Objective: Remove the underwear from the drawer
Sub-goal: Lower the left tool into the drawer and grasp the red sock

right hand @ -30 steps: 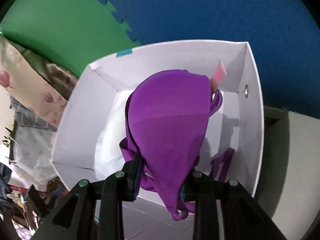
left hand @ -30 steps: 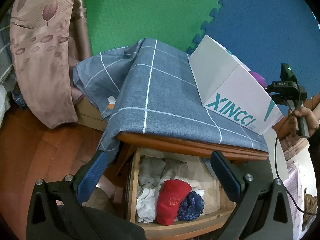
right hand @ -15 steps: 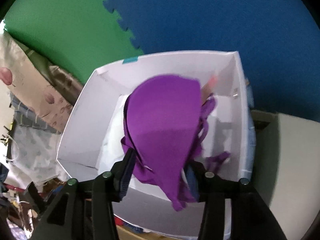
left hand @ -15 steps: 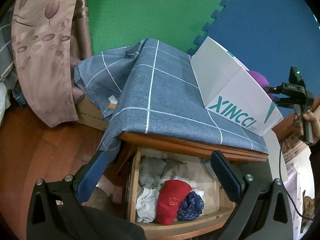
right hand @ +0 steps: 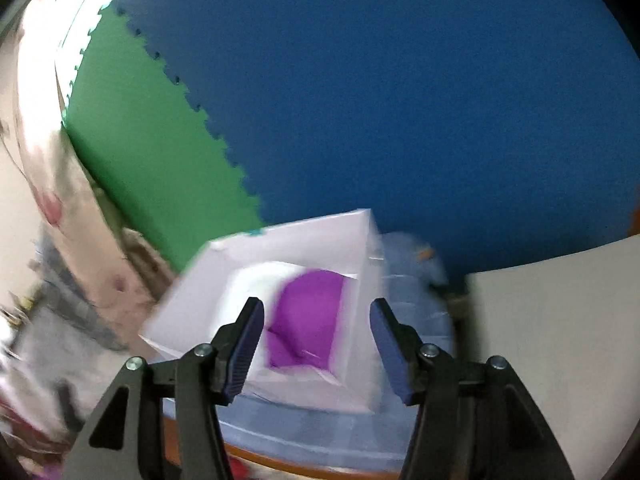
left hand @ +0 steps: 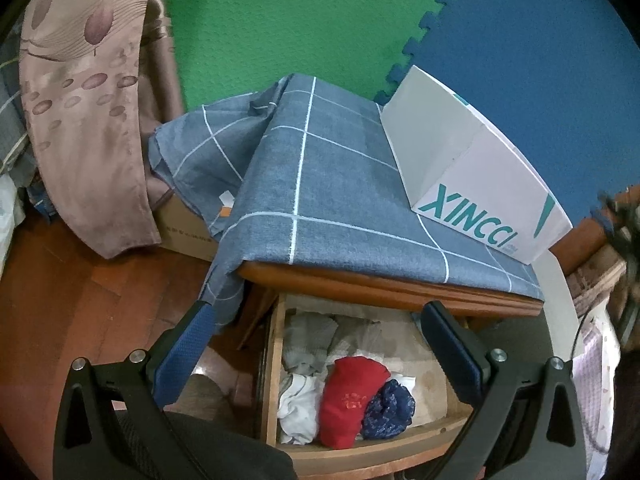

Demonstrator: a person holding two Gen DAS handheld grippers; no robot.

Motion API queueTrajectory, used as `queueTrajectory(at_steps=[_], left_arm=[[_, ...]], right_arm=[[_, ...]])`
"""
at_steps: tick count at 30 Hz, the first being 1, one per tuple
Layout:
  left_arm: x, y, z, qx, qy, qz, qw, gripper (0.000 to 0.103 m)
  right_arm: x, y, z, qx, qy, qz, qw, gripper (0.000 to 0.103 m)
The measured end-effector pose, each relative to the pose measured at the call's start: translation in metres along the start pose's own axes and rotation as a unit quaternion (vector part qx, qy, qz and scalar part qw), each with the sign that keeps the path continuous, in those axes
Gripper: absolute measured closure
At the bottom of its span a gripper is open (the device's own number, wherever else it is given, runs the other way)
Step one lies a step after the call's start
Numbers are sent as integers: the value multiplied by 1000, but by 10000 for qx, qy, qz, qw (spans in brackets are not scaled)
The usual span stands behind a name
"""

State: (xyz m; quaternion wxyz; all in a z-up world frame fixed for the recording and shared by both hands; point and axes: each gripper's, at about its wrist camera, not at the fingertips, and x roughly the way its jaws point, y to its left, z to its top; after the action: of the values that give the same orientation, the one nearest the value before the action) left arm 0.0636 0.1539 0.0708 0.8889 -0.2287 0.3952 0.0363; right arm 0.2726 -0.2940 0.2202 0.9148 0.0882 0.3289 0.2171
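Note:
The wooden drawer [left hand: 276,380] stands pulled out below the cabinet top. Inside lie a red garment [left hand: 352,396], a dark blue patterned one [left hand: 390,410], a white one [left hand: 298,406] and grey pieces [left hand: 316,334]. My left gripper [left hand: 320,344] hovers open above the drawer with nothing between its fingers. A purple undergarment [right hand: 308,320] lies inside the white box [right hand: 192,312]; that box [left hand: 480,184] stands on the cabinet's blue checked cloth. My right gripper [right hand: 317,342] is back from the box, its jaws opening and empty.
A blue checked cloth [left hand: 320,184] covers the cabinet top and hangs off its left side. A brown patterned curtain [left hand: 88,100] hangs at left over a cardboard box [left hand: 180,228]. Green and blue foam mats [left hand: 300,12] line the wall. Wooden floor [left hand: 80,300] lies at left.
My right gripper let go of the purple undergarment, which now lies in the white box, and it pulled back and up with jaws spread. The left gripper stayed put.

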Motion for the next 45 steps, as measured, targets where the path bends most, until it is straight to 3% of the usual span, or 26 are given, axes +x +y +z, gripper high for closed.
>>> queueTrajectory(at_steps=[3,7,12,15,19,20,27,37,43,45], left_arm=[[2,-5,-1,150,80,-39,9998,1],[13,-18,-5,436,349,-65,9984,1],[48,-46,-28,927,1280,-8,9874,1],[68,-67,-46,1268,1664,72,9778,1],[100,-88,-71,1667,2269,304,9591,1],[103,-88,-74,1647,2329,295,9580,1],[135,-80,-75,1000,2552,248,9614,1],[173,-91,-92,1263,2395,881,9586,1],[189,-84,-92,1055,2346,859,9625,2],[194,-82,-94,952,2407,842,9622,7]], right_arm=[[-23,-9,-49,-356,-171,-707,9967,42],[-39,-21,-101,-878,-204,-1604,9829,42],[-50,-23,-135,-689,-297,-1878,9793,41],[-56,-21,-133,-723,-509,-1804,9796,36],[-52,-22,-137,-739,-371,-1697,9820,36],[-52,-21,-139,-752,-357,-1650,9828,36],[-52,-20,-142,-804,-301,-1502,9849,34],[-50,-23,-142,-717,-217,-1326,9883,32],[-45,-18,-144,-841,-114,-1285,9881,32],[-43,-16,-145,-888,-84,-1290,9876,32]])
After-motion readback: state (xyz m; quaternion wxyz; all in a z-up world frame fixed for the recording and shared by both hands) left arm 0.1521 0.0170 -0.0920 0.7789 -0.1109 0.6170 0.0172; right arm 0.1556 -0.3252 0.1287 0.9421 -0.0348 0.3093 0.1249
